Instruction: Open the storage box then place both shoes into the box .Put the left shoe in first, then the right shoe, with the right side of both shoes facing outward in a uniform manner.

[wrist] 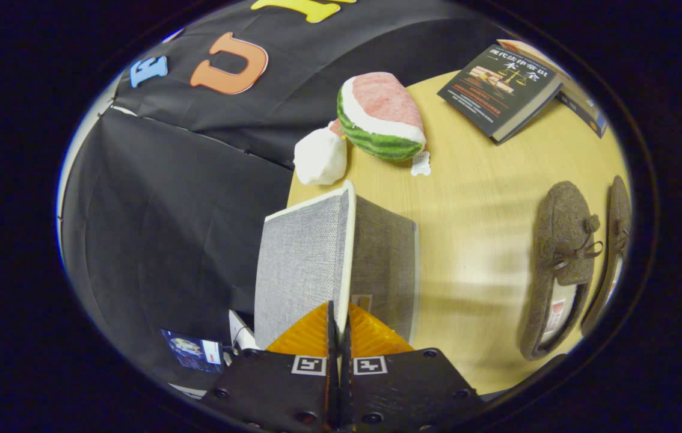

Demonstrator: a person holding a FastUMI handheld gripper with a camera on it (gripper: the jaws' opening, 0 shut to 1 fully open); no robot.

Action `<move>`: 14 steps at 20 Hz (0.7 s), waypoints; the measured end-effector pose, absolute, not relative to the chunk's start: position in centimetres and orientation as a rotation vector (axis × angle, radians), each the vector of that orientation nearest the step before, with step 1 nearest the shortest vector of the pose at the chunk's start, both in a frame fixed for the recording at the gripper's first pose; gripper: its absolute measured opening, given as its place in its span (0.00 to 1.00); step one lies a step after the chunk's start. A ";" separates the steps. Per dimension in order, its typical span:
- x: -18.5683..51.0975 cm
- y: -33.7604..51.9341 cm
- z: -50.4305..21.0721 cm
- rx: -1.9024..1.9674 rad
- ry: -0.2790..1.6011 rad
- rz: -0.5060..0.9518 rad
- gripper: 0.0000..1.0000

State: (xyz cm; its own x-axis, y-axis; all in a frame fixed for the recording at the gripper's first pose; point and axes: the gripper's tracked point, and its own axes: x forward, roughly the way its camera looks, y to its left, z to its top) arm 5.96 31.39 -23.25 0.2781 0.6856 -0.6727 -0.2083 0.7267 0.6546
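Two fingers of the gripper [338,319] pinch the grey storage box's lid [305,264]; the book's [500,90] cover print is illegible.

A staged recording booth, not a lived-in room: black cloth walls [154,216] hang beyond the fingers, around a pale round wooden table [473,210]. Household props lie on it, a plush watermelon slice [380,115], dark-covered books [500,90] and brown felt slippers [560,264].
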 end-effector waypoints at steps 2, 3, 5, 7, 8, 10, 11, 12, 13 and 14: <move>5.9 31.9 -21.4 0.527 1.113 0.613 0.02; 5.6 32.2 -20.3 0.557 1.111 0.600 0.02; 5.0 33.6 -17.6 0.623 1.106 0.603 0.02; 4.9 34.7 -15.4 0.630 1.083 0.613 0.02; 4.7 35.3 -14.5 0.624 1.074 0.618 0.02; 4.3 36.9 -12.8 0.630 1.075 0.634 0.02; 4.1 37.8 -11.9 0.641 1.077 0.641 0.02; 4.1 38.7 -11.2 0.647 1.078 0.650 0.02; 4.1 39.7 -10.6 0.643 1.074 0.655 0.02; 4.5 40.6 -10.5 0.627 1.078 0.647 0.02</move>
